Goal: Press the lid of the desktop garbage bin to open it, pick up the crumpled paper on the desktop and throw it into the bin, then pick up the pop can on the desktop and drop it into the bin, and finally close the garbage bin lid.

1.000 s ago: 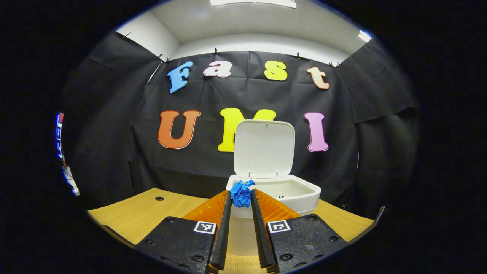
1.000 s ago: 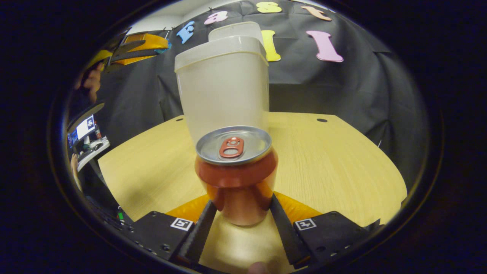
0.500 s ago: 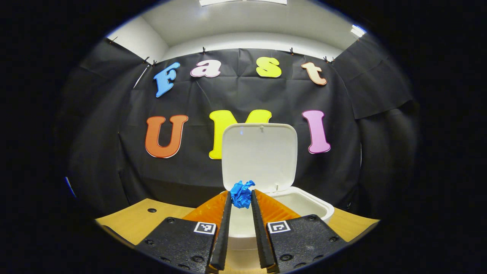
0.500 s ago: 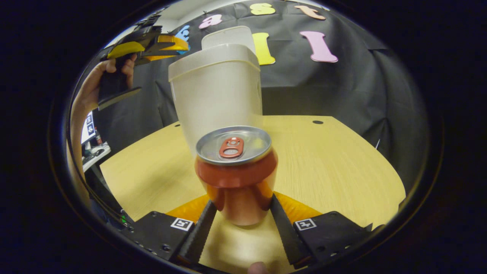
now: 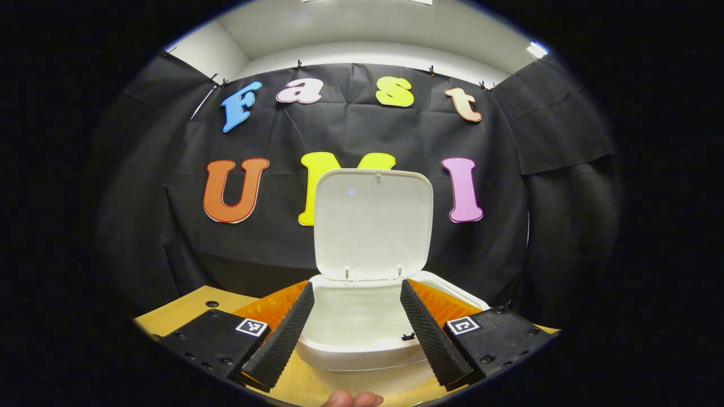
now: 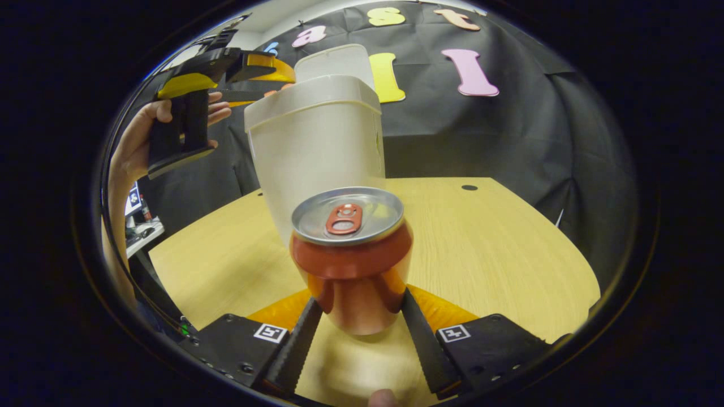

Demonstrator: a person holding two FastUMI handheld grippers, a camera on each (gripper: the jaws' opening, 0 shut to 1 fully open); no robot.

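The left gripper (image 5: 357, 316) hangs over the open bin (image 5: 390, 345), jaws spread wide with nothing between them, placed so anything let go falls straight in. I can't spot the crumpled paper. The right gripper (image 6: 357, 328) clamps the pop can (image 6: 350, 257) upright between its jaws, the bin just beyond them, ready to drop next

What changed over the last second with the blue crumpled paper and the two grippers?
The left gripper moved in over the white plastic garbage bin and opened its fingers; the blue crumpled paper that it held is gone from between them, let go above the opening. The bin's lid stayed up. The right gripper stayed shut on the red pop can, above the wooden table.
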